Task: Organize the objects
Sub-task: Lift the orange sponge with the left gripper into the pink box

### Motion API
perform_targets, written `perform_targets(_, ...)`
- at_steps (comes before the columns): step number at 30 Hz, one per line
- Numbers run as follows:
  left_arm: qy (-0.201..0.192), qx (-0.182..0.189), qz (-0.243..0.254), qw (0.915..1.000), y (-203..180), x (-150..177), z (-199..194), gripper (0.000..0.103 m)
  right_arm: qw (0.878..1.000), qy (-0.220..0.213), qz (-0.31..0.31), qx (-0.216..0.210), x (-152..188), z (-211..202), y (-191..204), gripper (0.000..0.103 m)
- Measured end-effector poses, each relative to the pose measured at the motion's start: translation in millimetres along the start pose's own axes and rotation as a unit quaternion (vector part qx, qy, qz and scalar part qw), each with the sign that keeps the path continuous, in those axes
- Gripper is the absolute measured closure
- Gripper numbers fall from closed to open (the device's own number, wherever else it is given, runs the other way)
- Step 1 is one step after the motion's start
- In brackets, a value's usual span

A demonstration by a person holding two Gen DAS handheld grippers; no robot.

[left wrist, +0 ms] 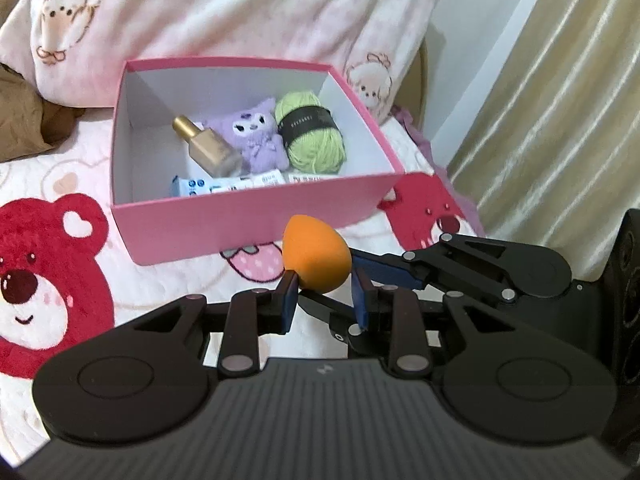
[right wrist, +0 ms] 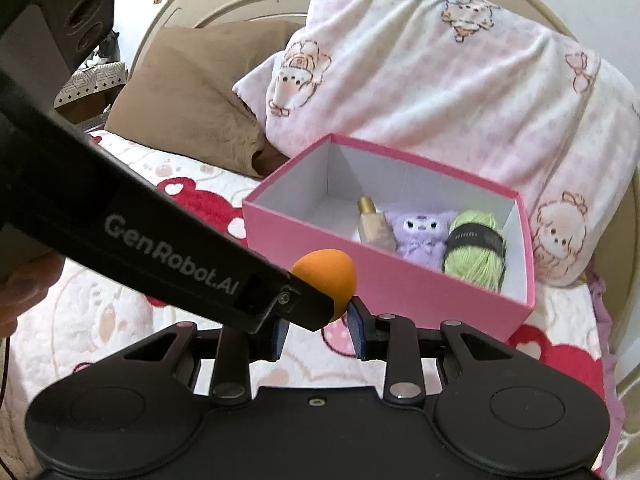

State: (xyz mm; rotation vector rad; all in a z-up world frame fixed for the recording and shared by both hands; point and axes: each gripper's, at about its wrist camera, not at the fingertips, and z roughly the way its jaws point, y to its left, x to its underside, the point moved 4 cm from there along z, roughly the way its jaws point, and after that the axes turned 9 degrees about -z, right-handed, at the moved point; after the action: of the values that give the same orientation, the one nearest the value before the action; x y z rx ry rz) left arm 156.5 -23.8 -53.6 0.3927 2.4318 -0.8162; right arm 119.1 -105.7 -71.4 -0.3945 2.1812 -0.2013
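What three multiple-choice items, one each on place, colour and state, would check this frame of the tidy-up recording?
1. Where is the yarn ball?
A. Inside the pink box
B. On the pillow
C. On the bedspread beside the box

2. What colour is the egg-shaped sponge?
A. Green
B. Orange
C. Purple

3. What is the state of the sponge?
A. Lying in the box
B. Resting on the bedspread
C. Held in front of the box by the left hand-held gripper and the right hand-held gripper

Answers:
1 A: the yarn lies against the box's inner wall, next to the purple plush toy.
2 B: its surface is plainly orange in both views.
3 C: the fingers of both grippers close on it, clear of the bedspread.
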Motion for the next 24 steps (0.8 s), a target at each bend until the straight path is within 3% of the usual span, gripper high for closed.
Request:
perform_targets(5, -0.021, -0.013, 0.011, 0.9996, -7, -15, -8, 0.077, 1.0, -0.014, -0.01, 0.01, -15, -2, -6, 0.067)
perform_targets(14, -0.001, -0.031, 0.035, 0.9989, -18, -72, -12, 0.077, 0.999, -0.019, -0.012, 0.033, -57, 3, -30, 0.067)
perform_targets(24, 0.025, -0.008, -0.038, 0.9989, 4, -125, 37, 0.077, 0.998, 0.063, 0.007, 0.012, -86, 54, -83, 0.067)
